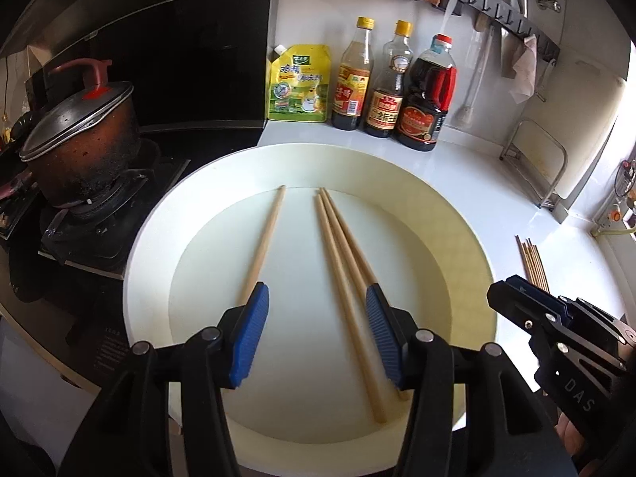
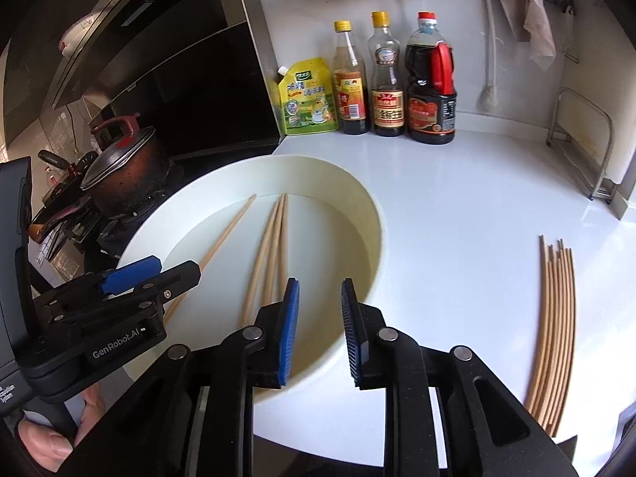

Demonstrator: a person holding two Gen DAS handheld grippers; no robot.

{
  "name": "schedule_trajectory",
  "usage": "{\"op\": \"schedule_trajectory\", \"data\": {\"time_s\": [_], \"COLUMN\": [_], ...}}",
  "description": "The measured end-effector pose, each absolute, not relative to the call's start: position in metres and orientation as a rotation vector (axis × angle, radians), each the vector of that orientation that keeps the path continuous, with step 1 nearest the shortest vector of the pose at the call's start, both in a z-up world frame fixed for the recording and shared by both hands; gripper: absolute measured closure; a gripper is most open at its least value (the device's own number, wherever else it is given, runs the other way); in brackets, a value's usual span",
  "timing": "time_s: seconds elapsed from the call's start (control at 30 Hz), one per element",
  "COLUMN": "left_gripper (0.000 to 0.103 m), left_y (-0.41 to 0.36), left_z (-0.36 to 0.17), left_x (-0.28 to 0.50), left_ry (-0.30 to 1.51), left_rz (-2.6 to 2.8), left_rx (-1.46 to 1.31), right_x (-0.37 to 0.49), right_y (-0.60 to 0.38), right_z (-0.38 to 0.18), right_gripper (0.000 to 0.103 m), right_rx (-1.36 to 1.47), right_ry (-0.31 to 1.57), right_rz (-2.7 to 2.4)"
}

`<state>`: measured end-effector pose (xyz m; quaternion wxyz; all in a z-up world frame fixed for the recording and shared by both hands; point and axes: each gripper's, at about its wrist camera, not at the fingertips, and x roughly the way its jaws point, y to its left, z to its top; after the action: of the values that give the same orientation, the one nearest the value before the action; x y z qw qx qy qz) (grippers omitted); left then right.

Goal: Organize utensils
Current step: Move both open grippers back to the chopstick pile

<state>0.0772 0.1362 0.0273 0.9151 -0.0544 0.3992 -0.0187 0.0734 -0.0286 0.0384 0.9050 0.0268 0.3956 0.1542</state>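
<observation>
A large white round basin (image 1: 151, 238) holds three wooden chopsticks: a single one (image 1: 264, 238) on the left and a pair (image 1: 338, 246) in the middle. My left gripper (image 1: 317, 298) is open and empty above the basin, its jaws spanning the near ends of the chopsticks. My right gripper (image 2: 318, 298) is open and empty over the basin's right rim (image 2: 373, 214). A bundle of several chopsticks (image 2: 556, 318) lies on the white counter to the right; it also shows in the left wrist view (image 1: 532, 262). The right gripper (image 1: 516, 298) shows at the left view's right edge.
A yellow pouch (image 1: 298, 83) and three sauce bottles (image 1: 389, 87) stand at the back wall. A pot with a red-handled lid (image 1: 79, 131) sits on the stove to the left. A metal rack (image 1: 536, 167) stands at the back right. Hooks and a cloth hang above.
</observation>
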Motion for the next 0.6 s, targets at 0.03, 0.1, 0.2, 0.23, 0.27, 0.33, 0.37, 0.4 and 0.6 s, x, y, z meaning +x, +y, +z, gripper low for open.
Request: {"op": "schedule_trajectory", "data": {"time_s": [0.03, 0.1, 0.2, 0.23, 0.27, 0.33, 0.37, 0.4, 0.6], "left_gripper": [0.052, 0.05, 0.049, 0.049, 0.048, 0.046, 0.046, 0.046, 0.044], "left_y": [0.131, 0.12, 0.099, 0.091, 0.083, 0.066, 0.058, 0.05, 0.005], "left_z": [0.028, 0.03, 0.033, 0.035, 0.037, 0.04, 0.041, 0.042, 0.045], "left_x": [0.075, 0.072, 0.067, 0.065, 0.063, 0.06, 0.058, 0.057, 0.052], "left_ry": [0.817, 0.808, 0.798, 0.791, 0.783, 0.766, 0.759, 0.753, 0.73], "left_rz": [-0.053, -0.084, -0.142, -0.164, -0.182, -0.218, -0.237, -0.252, -0.351], "left_rx": [-0.109, -0.109, -0.1, -0.094, -0.086, -0.071, -0.064, -0.057, -0.05], "right_x": [0.07, 0.061, 0.047, 0.043, 0.039, 0.031, 0.027, 0.024, 0.011], "right_y": [-0.036, -0.054, -0.084, -0.094, -0.105, -0.126, -0.137, -0.147, -0.201], "right_z": [0.04, 0.042, 0.045, 0.045, 0.046, 0.046, 0.045, 0.043, 0.031], "right_gripper": [0.078, 0.078, 0.077, 0.076, 0.075, 0.072, 0.071, 0.071, 0.071], "right_rx": [0.059, 0.074, 0.098, 0.108, 0.115, 0.122, 0.125, 0.129, 0.158], "right_ry": [0.812, 0.795, 0.776, 0.771, 0.764, 0.749, 0.743, 0.74, 0.736], "right_rz": [0.304, 0.263, 0.198, 0.175, 0.152, 0.099, 0.077, 0.053, -0.059]}}
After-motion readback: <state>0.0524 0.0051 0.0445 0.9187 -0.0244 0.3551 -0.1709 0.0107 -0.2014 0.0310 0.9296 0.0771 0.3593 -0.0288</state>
